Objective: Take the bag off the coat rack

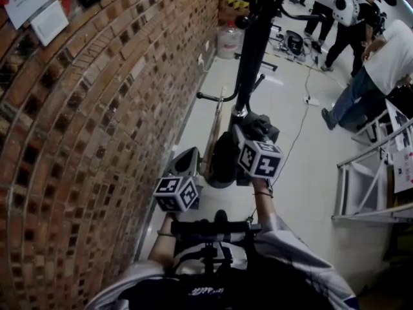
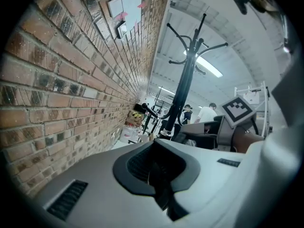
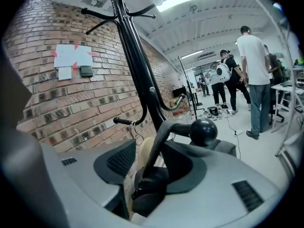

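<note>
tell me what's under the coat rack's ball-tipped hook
Under the ball-tipped hook, a black bag shows between the open jaws of the right gripper, a pale wooden piece beside it. The gripper's body covers the bag's lower part.

i count two grippers, my left gripper (image 2: 159,172) and my right gripper (image 3: 152,167), and two marker cubes (image 1: 175,194). one coat rack (image 1: 253,50). one dark bag (image 3: 147,194). one brick wall (image 1: 97,141), with two sheets of paper (image 3: 71,55) and one small dark box (image 3: 86,71). one water jug (image 1: 227,41). at least three people (image 1: 377,63).
</note>
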`<state>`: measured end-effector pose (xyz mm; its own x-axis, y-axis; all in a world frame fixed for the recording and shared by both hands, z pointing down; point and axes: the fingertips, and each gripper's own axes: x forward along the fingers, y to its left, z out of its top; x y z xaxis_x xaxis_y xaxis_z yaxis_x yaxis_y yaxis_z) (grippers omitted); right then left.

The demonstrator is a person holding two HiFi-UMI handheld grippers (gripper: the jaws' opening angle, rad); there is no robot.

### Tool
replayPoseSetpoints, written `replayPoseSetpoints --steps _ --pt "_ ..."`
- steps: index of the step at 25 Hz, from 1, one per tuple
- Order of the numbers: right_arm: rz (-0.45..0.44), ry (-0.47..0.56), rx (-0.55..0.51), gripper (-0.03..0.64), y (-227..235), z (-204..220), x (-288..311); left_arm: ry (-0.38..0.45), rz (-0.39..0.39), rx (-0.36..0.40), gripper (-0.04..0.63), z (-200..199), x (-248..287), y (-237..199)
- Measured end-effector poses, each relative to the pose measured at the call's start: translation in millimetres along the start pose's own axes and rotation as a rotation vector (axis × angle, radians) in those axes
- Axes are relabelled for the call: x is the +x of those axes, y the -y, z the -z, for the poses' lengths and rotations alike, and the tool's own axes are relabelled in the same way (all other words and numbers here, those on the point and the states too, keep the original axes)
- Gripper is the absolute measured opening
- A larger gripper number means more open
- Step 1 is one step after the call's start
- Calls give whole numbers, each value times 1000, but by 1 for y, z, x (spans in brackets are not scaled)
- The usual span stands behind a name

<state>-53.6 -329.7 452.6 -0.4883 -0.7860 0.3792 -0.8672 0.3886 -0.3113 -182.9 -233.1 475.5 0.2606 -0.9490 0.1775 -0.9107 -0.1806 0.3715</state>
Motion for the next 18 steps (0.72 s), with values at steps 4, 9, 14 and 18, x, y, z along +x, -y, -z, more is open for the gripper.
replayPoseSetpoints --steps 4,9,14,18 --pt "22 -18 15 184 1 -6 11 8 -17 -3 8 -4 6 -4" --pt "23 -49 9 183 6 -4 20 0 -42 3 8 -6 12 -7" --pt "-11 -24 3 86 10 0 21 5 -53 -2 8 -6 18 -11" --pt "-96 32 5 70 5 -1 15 -4 -73 -4 8 -7 21 -13"
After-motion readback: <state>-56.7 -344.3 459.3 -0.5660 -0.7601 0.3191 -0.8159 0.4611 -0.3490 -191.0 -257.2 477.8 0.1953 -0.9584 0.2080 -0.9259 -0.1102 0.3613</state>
